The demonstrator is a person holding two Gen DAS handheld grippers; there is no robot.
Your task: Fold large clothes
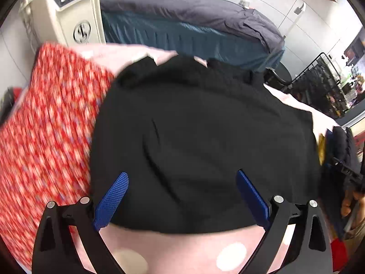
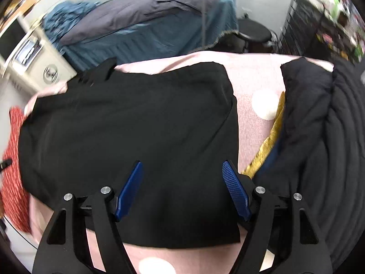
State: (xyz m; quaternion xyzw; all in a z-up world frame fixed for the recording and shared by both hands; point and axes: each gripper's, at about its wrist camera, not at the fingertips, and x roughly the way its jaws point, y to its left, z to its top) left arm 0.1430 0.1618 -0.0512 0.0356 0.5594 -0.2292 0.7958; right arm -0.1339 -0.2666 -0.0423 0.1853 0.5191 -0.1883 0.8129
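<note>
A large black garment point(image 1: 205, 141) lies spread flat on a pink spotted cloth point(image 1: 194, 251). It also shows in the right wrist view point(image 2: 136, 125). My left gripper point(image 1: 182, 178) is open above the garment's near edge, its blue pads wide apart and empty. My right gripper point(image 2: 182, 169) is open above the near right part of the garment, also empty. The garment's near edge lies between both pairs of fingers.
A red patterned cloth point(image 1: 45, 125) lies to the left of the garment. A pile of dark clothes point(image 2: 319, 137) and a gold fabric point(image 2: 269, 146) lie to the right. A bed with grey and blue covers point(image 1: 194, 22) stands behind. A cream appliance point(image 1: 68, 16) stands at the back left.
</note>
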